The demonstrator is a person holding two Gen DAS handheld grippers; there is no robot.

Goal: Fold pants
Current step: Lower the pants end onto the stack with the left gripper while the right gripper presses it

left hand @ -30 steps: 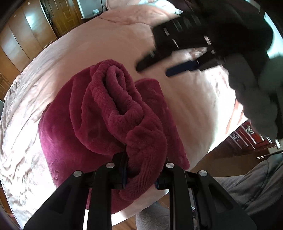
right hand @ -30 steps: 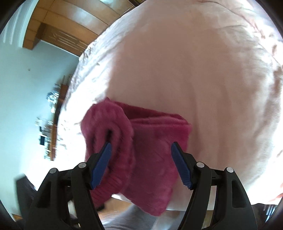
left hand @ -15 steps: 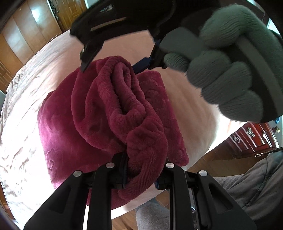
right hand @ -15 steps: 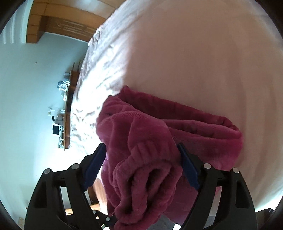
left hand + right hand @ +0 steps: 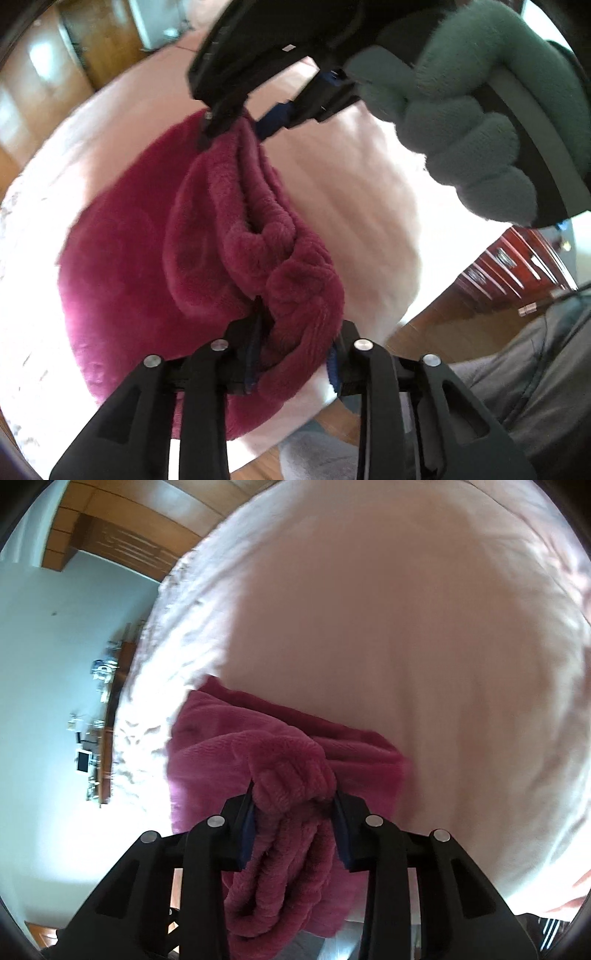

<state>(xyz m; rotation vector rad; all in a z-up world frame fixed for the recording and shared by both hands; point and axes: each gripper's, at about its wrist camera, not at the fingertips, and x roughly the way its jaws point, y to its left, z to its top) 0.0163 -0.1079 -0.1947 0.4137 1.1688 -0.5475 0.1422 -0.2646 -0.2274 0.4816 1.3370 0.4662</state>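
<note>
Plush dark-red pants (image 5: 147, 258) lie partly folded near the edge of a pink bed (image 5: 351, 184). A bunched ridge of the fabric rises from them and runs between my two grippers. My left gripper (image 5: 293, 362) holds the near end of that ridge; its jaws are opening, with the fabric still filling the gap. The right gripper (image 5: 232, 133), held by a green-gloved hand (image 5: 461, 147), pinches the far end. In the right wrist view the right gripper (image 5: 293, 812) is closing on a thick roll of the pants (image 5: 207, 746), and its pads press into it.
The pink bed cover (image 5: 369, 627) stretches far beyond the pants. Wooden wardrobes (image 5: 37, 92) stand behind the bed. A red-brown dresser (image 5: 517, 266) and the person's grey trouser leg (image 5: 517, 369) are at the right, over a wooden floor. A desk with a monitor (image 5: 83, 762) stands by the wall.
The right gripper came down from above the bed onto the far end of the bunched ridge and closed on it. The left jaws widened a little. The ridge is now drawn straighter.
</note>
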